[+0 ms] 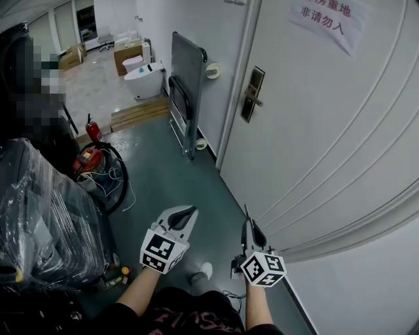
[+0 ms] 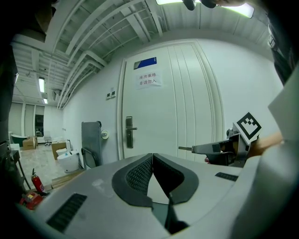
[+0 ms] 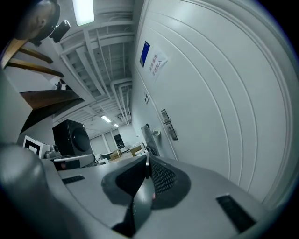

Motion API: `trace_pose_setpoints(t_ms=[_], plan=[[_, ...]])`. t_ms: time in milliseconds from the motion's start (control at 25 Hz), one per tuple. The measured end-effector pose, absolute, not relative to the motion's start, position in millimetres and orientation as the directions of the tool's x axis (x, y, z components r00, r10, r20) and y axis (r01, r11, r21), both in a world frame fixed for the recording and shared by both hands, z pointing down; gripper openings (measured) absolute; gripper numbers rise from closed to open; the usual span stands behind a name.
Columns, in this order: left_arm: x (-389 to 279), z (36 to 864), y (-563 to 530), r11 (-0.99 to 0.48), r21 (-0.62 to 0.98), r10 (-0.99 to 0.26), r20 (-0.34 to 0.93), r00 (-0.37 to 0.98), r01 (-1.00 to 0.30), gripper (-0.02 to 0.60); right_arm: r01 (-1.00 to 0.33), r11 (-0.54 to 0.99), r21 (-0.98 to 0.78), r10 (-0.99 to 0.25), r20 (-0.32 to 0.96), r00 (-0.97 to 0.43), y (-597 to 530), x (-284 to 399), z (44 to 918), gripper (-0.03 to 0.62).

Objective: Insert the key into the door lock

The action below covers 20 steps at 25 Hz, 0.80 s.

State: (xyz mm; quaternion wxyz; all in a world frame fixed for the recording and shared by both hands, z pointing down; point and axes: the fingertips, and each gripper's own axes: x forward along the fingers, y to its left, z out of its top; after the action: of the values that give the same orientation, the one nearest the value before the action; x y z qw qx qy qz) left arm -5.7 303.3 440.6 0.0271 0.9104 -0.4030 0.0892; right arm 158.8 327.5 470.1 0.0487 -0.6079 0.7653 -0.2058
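Note:
The white door (image 1: 327, 131) fills the right of the head view, with its dark lock plate and lever handle (image 1: 252, 95) up the door's left edge, far ahead of both grippers. My right gripper (image 1: 247, 217) is shut on a thin metal key (image 1: 246, 211), which points forward. In the right gripper view the key's blade (image 3: 146, 161) stands between the closed pads, and the lock (image 3: 168, 125) lies ahead and right. My left gripper (image 1: 190, 211) is shut, holding nothing. Its view shows the lock (image 2: 129, 132) straight ahead and the key (image 2: 185, 148) sticking out of the right gripper (image 2: 212, 149).
A folded grey platform cart (image 1: 185, 91) leans on the wall left of the door. Plastic-wrapped black goods (image 1: 39, 216) stand at the left, with a red fire extinguisher (image 1: 93, 129), cables, a wooden pallet (image 1: 139, 112) and white toilets (image 1: 144, 78) beyond. A paper notice (image 1: 327, 19) hangs on the door.

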Motion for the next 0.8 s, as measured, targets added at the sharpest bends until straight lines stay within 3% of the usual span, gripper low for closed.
trace_pose_setpoints(t_ms=[800], plan=[[40.3,436.4,188.5,-0.636,-0.038,-0.760,0.209,0.616,-0.771,0.014,-0.893,0.238,-0.382,-0.930,0.175,-0.323,202.9,202.6,468.1,0.080]])
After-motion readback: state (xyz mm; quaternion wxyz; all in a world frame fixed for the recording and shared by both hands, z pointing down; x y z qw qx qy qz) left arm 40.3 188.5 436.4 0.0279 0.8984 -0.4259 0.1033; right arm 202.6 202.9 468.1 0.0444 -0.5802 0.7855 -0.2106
